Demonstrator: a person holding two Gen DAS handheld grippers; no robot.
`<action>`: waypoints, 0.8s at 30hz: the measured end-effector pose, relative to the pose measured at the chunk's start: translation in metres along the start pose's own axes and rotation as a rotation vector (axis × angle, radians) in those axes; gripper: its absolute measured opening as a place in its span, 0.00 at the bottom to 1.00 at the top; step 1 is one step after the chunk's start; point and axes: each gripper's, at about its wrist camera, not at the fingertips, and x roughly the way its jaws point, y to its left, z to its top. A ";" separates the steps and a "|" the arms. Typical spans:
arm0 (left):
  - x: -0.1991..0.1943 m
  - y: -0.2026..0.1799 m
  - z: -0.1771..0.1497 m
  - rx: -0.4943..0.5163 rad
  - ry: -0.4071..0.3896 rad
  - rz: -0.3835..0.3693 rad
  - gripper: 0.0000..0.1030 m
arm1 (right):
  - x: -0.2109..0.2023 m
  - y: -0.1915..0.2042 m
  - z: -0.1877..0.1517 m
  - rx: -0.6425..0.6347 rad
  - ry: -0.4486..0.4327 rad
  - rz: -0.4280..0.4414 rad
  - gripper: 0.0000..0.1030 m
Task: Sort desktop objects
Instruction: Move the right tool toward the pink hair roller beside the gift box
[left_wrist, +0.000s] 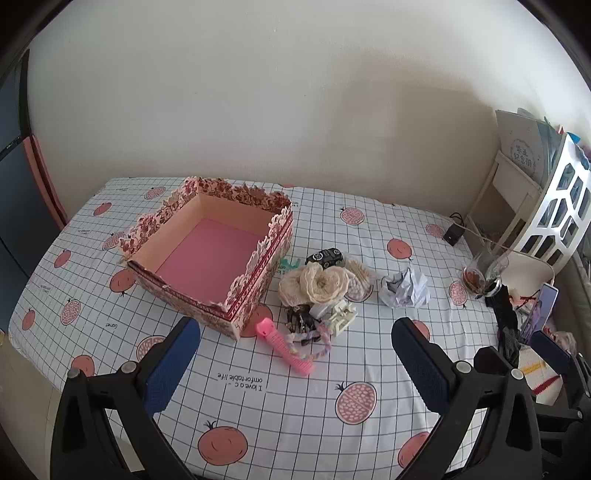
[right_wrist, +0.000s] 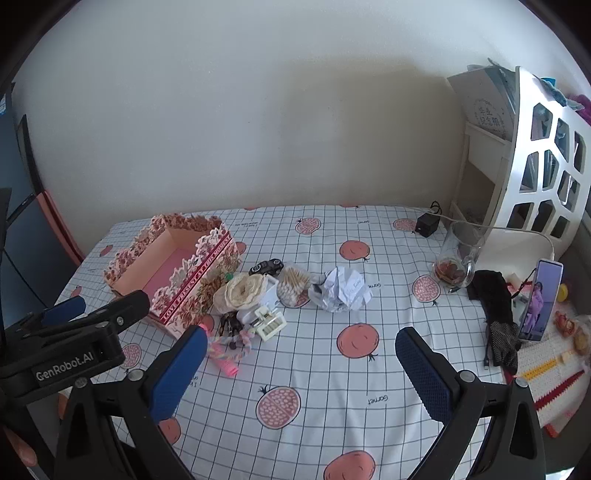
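Left gripper (left_wrist: 295, 354): jaws wide, nothing held; box (left_wrist: 210, 254) ahead of its left jaw, empty. Comb (left_wrist: 284, 347) and clutter pile (left_wrist: 317, 291) lie between and beyond the jaws. Right gripper (right_wrist: 301, 362): spread, empty. Advise taking one item singly, comb first

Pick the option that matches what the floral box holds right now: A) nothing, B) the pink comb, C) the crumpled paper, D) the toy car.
A: the floral box shows only its bare pink floor, while the small items lie outside on the cloth.
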 end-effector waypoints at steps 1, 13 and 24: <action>0.004 -0.003 0.003 -0.005 -0.005 0.001 1.00 | 0.004 -0.003 0.003 0.002 0.000 -0.002 1.00; 0.076 -0.026 0.017 0.005 0.088 0.012 1.00 | 0.075 -0.029 0.016 -0.024 0.096 -0.014 1.00; 0.134 0.000 0.016 -0.079 0.234 0.024 1.00 | 0.140 -0.015 0.020 -0.052 0.228 0.087 1.00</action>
